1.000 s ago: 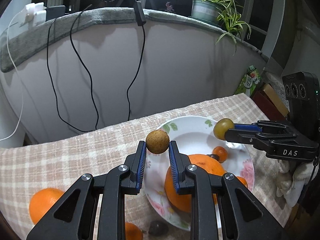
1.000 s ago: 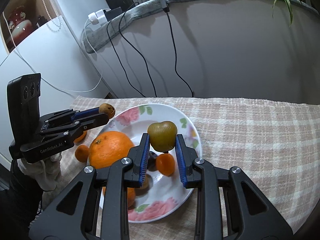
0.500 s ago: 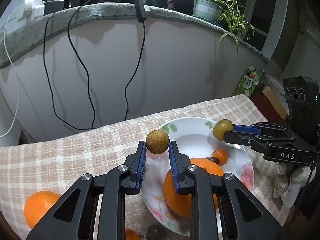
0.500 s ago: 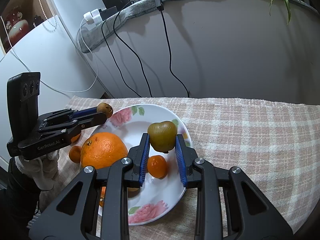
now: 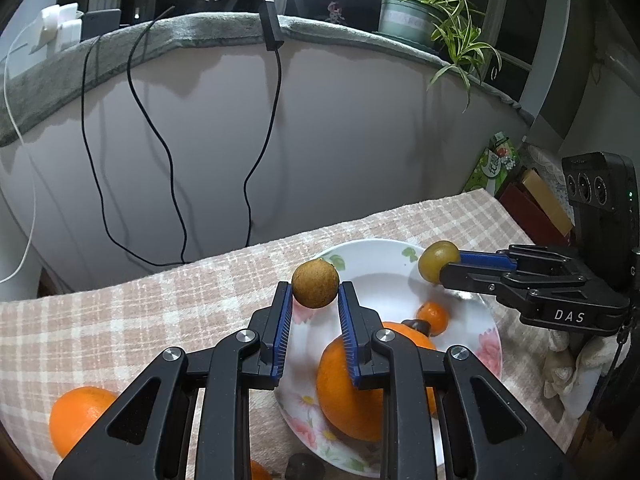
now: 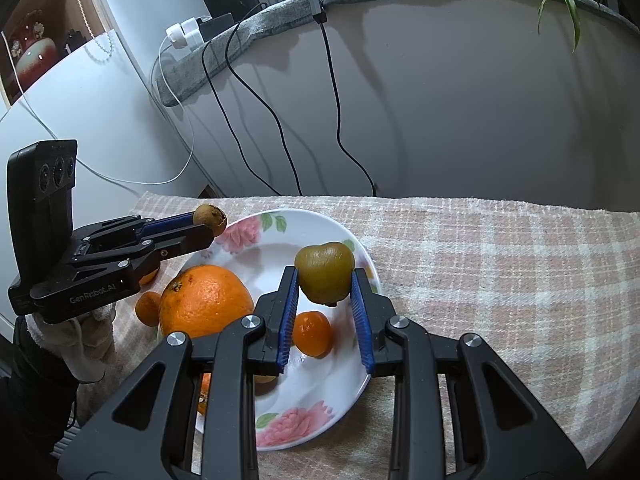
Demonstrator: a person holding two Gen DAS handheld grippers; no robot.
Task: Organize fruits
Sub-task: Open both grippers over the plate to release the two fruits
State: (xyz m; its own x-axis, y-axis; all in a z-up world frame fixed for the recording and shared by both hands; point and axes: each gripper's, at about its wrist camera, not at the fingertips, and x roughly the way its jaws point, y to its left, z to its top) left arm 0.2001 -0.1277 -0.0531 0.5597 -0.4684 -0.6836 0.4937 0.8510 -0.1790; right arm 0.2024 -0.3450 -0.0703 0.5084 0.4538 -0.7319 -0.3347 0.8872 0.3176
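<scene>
Left wrist view: my left tongs (image 5: 315, 307) pinch the small brown fruit (image 5: 315, 285), right tongs (image 6: 325, 298) clamp the green fruit (image 6: 325, 277), both over the plate (image 6: 320, 222); light, round, slippery, so grip across the middle

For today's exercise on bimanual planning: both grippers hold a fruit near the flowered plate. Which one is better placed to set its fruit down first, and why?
Probably the right gripper: its green fruit hangs over a bare part of the plate. The left gripper holds its brown fruit at the plate's edge.

In my left gripper (image 5: 315, 306) sits a round brown fruit (image 5: 315, 285); my right gripper (image 6: 325, 294) pinches an olive-green kiwi (image 6: 325, 277). Both hang over the floral plate (image 6: 304, 224), whose big orange (image 6: 206, 306) lies at nine o'clock, small tangerine (image 6: 312, 333) center.
</scene>
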